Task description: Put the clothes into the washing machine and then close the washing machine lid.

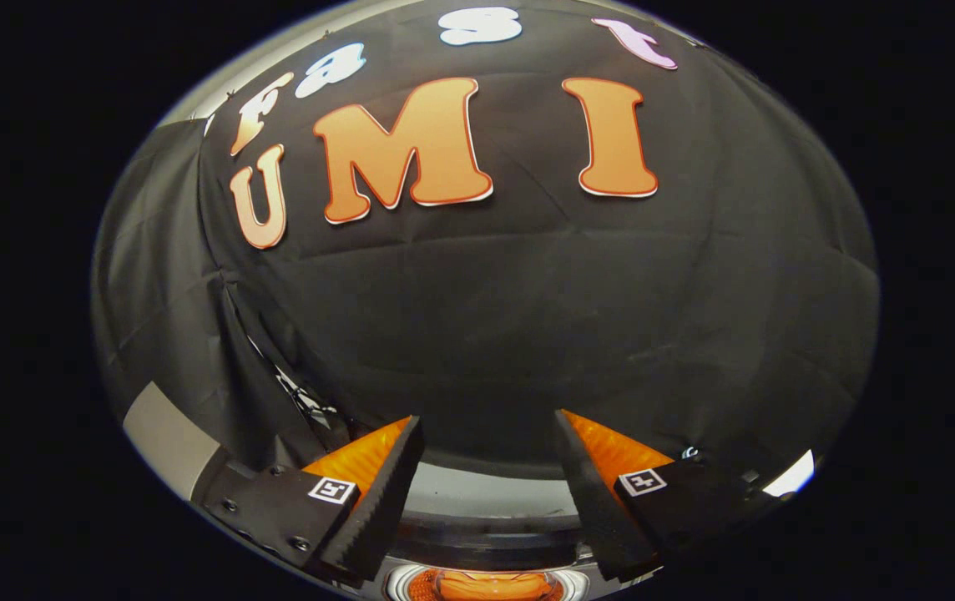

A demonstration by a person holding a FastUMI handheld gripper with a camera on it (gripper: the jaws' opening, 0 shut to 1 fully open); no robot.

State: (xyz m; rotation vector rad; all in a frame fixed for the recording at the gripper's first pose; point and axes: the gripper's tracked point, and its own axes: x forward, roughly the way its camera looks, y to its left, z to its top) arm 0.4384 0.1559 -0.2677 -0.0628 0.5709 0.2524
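Gripper (487, 430) points at the booth's black cloth wall (528, 317). Both fingers (377, 501) show with their tips held wide apart and nothing between them; the tool is released, grasping nothing. Finger pads are black and ribbed along the inner edge, backed by orange wedges. Each finger base carries a small white square marker (332, 489).

Washing machine (486, 534): only a sliver shows, low between the fingers and below their tips. What shows is a pale grey curved band with a darker band under it, running from one finger to the other. Cannot tell from this whether the lid is up or down.

Below that, between the finger bases, sits a round shiny ring with something orange inside it (490, 584). Cannot tell whether this is cloth, part of the machine or part of the tool.

Wall cloth is creased, with fold lines across the middle and a gathered seam on the left. Beside that seam, a pale grey panel edge (164, 438) shows next to the left finger's mount. A small bright patch (793, 476) sits off past the right finger.
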